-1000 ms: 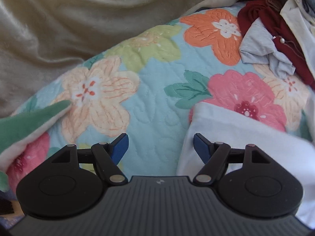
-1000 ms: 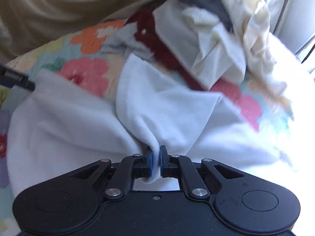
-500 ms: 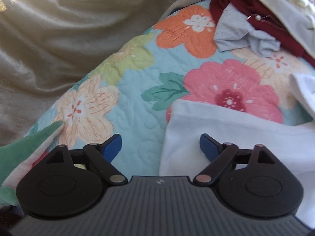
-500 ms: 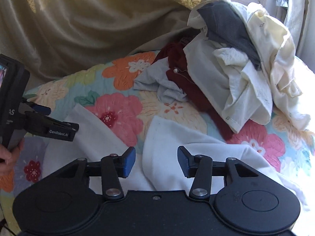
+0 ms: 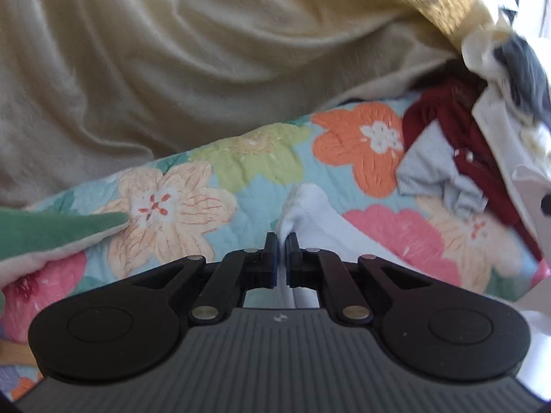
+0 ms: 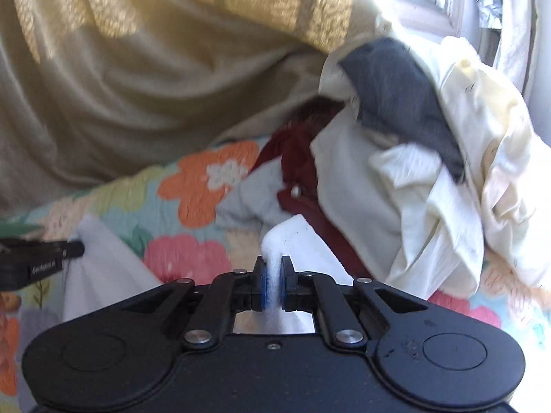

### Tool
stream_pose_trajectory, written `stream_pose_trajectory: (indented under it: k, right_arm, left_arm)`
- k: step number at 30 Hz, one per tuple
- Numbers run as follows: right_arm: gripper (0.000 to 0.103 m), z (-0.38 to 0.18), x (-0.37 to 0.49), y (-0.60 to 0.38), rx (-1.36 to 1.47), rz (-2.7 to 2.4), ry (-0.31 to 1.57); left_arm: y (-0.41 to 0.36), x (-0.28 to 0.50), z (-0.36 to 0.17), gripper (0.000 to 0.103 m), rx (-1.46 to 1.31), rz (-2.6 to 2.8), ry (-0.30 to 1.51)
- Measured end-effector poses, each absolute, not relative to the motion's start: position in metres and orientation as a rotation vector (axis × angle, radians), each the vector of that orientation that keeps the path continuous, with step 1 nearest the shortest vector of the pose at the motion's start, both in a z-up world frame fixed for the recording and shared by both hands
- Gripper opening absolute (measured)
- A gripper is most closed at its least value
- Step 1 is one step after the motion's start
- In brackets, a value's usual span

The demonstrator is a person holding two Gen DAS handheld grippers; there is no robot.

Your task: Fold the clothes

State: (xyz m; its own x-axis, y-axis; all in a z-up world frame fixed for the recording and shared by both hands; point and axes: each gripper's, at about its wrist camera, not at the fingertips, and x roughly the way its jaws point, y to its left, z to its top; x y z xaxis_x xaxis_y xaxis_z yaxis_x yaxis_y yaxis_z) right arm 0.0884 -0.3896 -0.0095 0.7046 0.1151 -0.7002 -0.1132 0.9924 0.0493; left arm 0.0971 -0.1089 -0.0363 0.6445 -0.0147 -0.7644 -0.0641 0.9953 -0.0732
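Observation:
A white garment (image 5: 311, 208) lies on the flowered quilt (image 5: 241, 168). My left gripper (image 5: 283, 241) is shut on a pinched corner of it, which pokes up past the fingertips. In the right wrist view my right gripper (image 6: 273, 268) is shut on another raised edge of the white garment (image 6: 287, 237). The left gripper (image 6: 44, 258) also shows at the left edge of that view, holding the far corner of the cloth. The stretch of garment between the two grips is mostly hidden behind the gripper bodies.
A heap of clothes (image 6: 430, 158) sits at the right: cream, dark grey, dark red and a light grey piece (image 5: 437, 175). A beige curtain (image 5: 172, 51) hangs behind the bed. A green and cream cloth (image 5: 51, 230) lies at the left.
Both grippers stood open over the white garment half a second ago; now each has shut on a part of it and lifted slightly. Both views have tilted up toward the curtain.

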Motion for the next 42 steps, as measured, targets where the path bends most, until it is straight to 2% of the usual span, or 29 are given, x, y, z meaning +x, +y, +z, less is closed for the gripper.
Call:
stream_pose_trajectory:
  k: [9,15,16,17,19,22,23,24,26,27,29,30,33,35,37,40,42]
  right_arm:
    - [0.008,0.038,0.143,-0.396,0.116,0.056,0.511]
    - [0.01,0.017,0.203,-0.378,0.089,0.014,0.586]
    - [0.015,0.009,0.21,-0.374,0.078,0.005,0.606]
    - [0.026,0.0,0.214,-0.371,0.062,0.002,0.641]
    - [0.03,-0.021,0.217,-0.367,0.014,-0.022,0.749]
    - [0.037,-0.03,0.191,-0.377,0.035,-0.046,0.776]
    - [0.046,-0.028,0.173,-0.385,0.087,-0.039,0.778]
    - [0.051,-0.026,0.155,-0.393,0.139,-0.031,0.78]
    - [0.053,-0.021,0.116,-0.409,0.268,-0.011,0.776]
    - [0.053,-0.018,0.093,-0.417,0.327,0.002,0.772]
    - [0.055,-0.013,0.046,-0.429,0.418,0.024,0.763]
    - [0.055,-0.011,0.021,-0.433,0.45,0.032,0.758]
    - [0.057,-0.005,-0.044,-0.441,0.488,0.049,0.753]
    - [0.057,0.001,-0.084,-0.448,0.483,0.061,0.766]
    - [0.057,0.009,-0.122,-0.454,0.454,0.084,0.78]
    - [0.057,0.026,-0.177,-0.462,0.377,0.111,0.761]
    - [0.057,0.037,-0.214,-0.467,0.316,0.119,0.737]
  left_arm:
    - [-0.057,0.1,-0.005,0.004,0.01,0.332,0.665]
    - [-0.037,0.143,-0.057,0.004,0.04,0.345,0.892]
    - [-0.04,0.146,-0.065,0.004,0.062,0.349,0.914]
    - [-0.042,0.148,-0.072,0.004,0.083,0.353,0.937]
    - [-0.047,0.149,-0.077,0.006,0.121,0.356,0.95]
    - [-0.045,0.145,-0.07,0.007,0.118,0.353,0.936]
    - [-0.041,0.143,-0.069,0.007,0.09,0.351,0.942]
    - [-0.037,0.144,-0.068,0.007,0.061,0.349,0.953]
    - [-0.037,0.142,-0.067,0.007,0.045,0.356,0.962]
    - [-0.039,0.141,-0.066,0.009,0.049,0.36,0.963]
    - [-0.044,0.139,-0.064,0.02,0.059,0.367,0.961]
    - [-0.049,0.135,-0.061,0.028,0.071,0.36,0.947]
    - [-0.063,0.122,-0.044,0.034,0.098,0.333,0.883]
    - [-0.073,0.109,-0.029,0.052,0.105,0.284,0.853]
    - [-0.083,0.095,-0.02,0.084,0.077,0.174,0.88]
    - [-0.102,0.062,-0.012,0.085,0.11,0.03,0.949]
    - [-0.118,0.028,-0.002,0.085,0.205,0.003,0.933]
